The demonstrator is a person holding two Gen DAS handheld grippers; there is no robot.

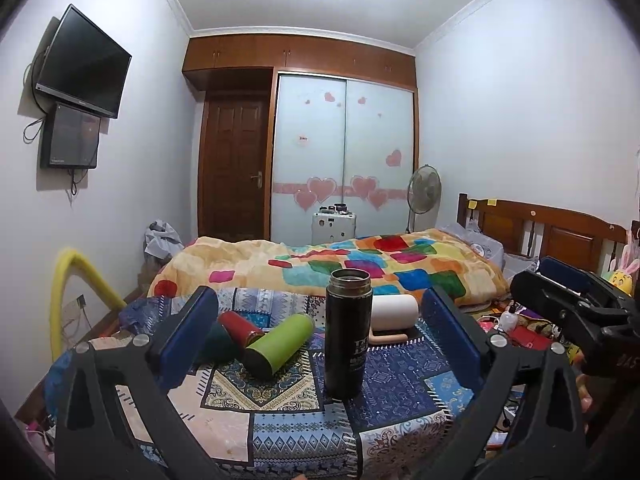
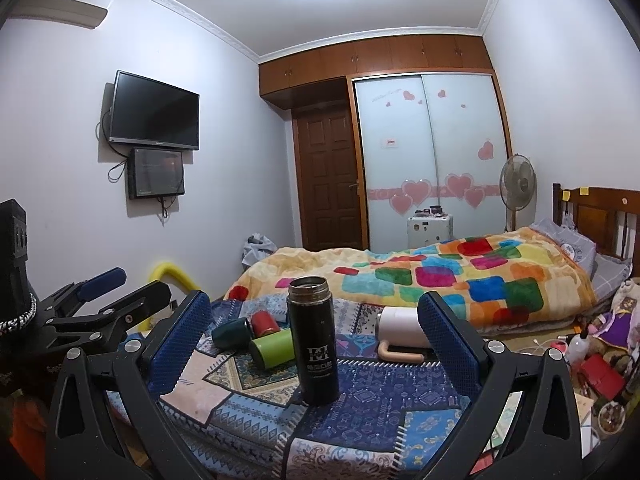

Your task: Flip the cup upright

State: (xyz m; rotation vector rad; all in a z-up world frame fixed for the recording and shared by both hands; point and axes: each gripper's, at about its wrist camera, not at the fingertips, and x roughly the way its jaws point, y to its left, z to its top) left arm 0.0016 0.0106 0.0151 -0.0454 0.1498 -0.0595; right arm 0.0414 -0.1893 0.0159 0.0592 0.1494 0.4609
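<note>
A tall black flask cup stands upright, mouth open, on the patterned cloth table; it also shows in the right wrist view. A green cup, a red cup and a dark green cup lie on their sides to its left. A white cup with a beige handle lies behind it on the right. My left gripper is open and empty, its jaws either side of the black cup but nearer the camera. My right gripper is open and empty, likewise short of the cup.
A bed with a colourful blanket lies behind the table. Cluttered toys and a bottle sit to the right. A yellow padded rail stands at the left. The other gripper shows at each view's edge.
</note>
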